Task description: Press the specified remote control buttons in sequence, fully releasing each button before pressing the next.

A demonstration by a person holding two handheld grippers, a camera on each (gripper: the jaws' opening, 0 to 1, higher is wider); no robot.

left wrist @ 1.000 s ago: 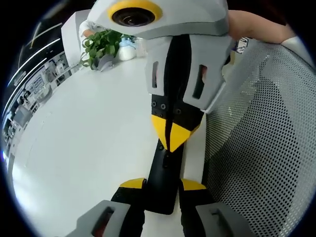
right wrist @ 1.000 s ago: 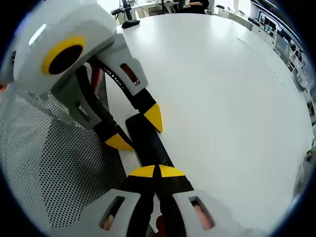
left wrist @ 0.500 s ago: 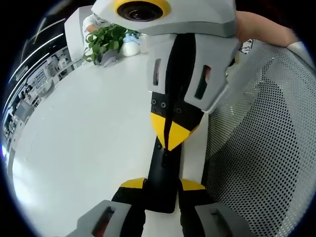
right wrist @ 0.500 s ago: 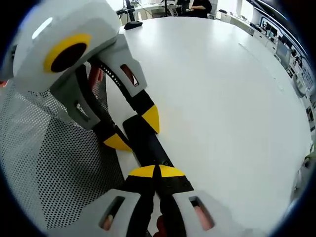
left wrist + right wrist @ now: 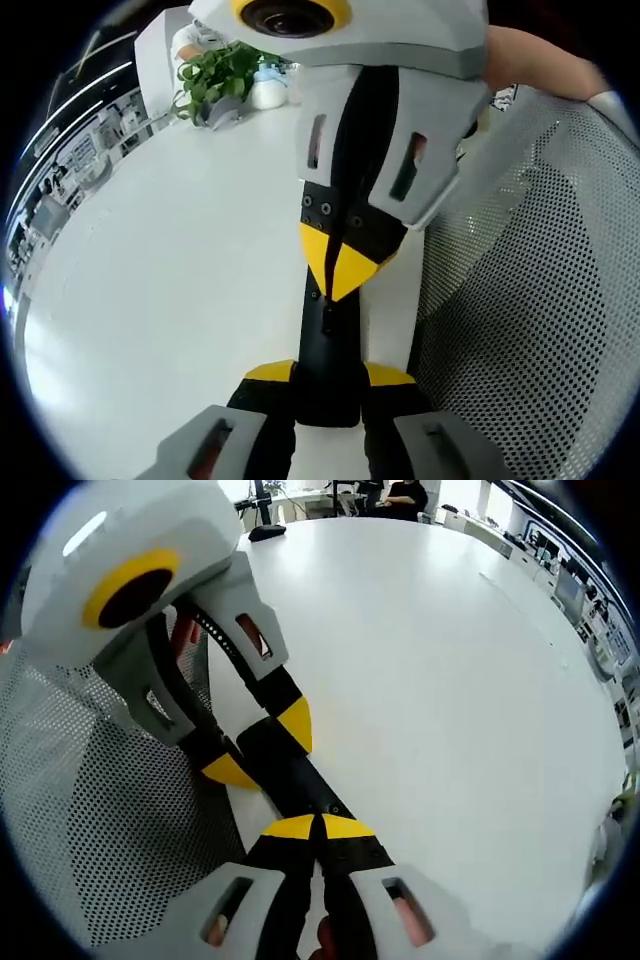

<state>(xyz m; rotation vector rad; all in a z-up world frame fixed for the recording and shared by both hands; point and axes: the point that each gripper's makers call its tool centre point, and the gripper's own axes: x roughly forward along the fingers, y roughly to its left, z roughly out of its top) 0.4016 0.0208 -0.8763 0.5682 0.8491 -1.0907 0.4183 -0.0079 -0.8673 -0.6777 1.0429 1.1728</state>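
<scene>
Left gripper view has the black remote (image 5: 330, 360) lying on the white table (image 5: 150, 290), right at the table's edge next to a grey mesh chair back (image 5: 530, 330). The left gripper (image 5: 330, 375) has its two yellow-tipped jaws on either side of the near end of the remote, clamped on it so it can't skate around. The right gripper (image 5: 335, 270) comes in from the far side with its jaws pinched together into one yellow point, and that point sits on the remote's top face, about midway along.

Right gripper view tells the same story from the other end: the right gripper (image 5: 318, 828) has its yellow tips closed with nothing between them, resting on the remote (image 5: 285, 770), and the left gripper (image 5: 265, 745) straddles the far end.

So I'd say this is mid-press, or just about touching. I can't make out which button is under the tip, the remote's face is too dark to read.

Tips for doing it well, imo:
- push straight down, not at a slant, so the tip doesn't slide onto the neighbouring button
- keep the left clamp steady so the remote doesn't pivot toward the chair
- lift the tip fully clear before going for the next button
- don't crowd the remote out of sight with the gripper body

There's a potted plant (image 5: 215, 75) at the far end of the table, well apart from everything.
</scene>
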